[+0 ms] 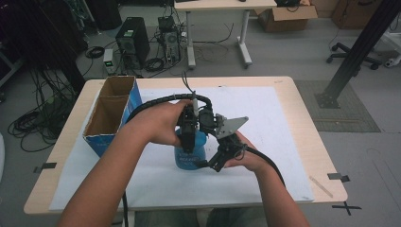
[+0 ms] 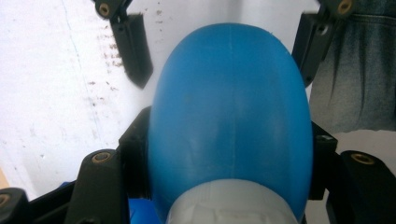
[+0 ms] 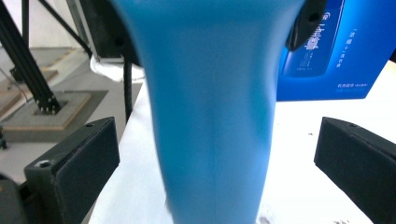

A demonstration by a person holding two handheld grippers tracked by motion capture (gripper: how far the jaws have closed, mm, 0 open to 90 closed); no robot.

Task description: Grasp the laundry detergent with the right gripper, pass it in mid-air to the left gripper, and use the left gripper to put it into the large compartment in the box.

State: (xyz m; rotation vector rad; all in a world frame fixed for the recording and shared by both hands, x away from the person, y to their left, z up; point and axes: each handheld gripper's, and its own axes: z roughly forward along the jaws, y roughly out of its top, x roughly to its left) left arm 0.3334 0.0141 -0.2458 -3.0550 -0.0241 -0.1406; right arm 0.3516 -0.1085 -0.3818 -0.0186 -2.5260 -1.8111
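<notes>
A blue cardboard box [image 1: 112, 113] with two open compartments stands on the left part of the bench [image 1: 302, 118], on the edge of the white sheet [image 1: 265, 123] covering most of the top. On the floor beyond the box are a black computer tower [image 1: 132, 40], tangled cables [image 1: 42, 118] and a second table [image 1: 222, 5].

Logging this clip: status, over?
Left gripper clamped on blue bottle. Right gripper open, jaws clear of it. Blue box off left, nothing blocking.
</notes>
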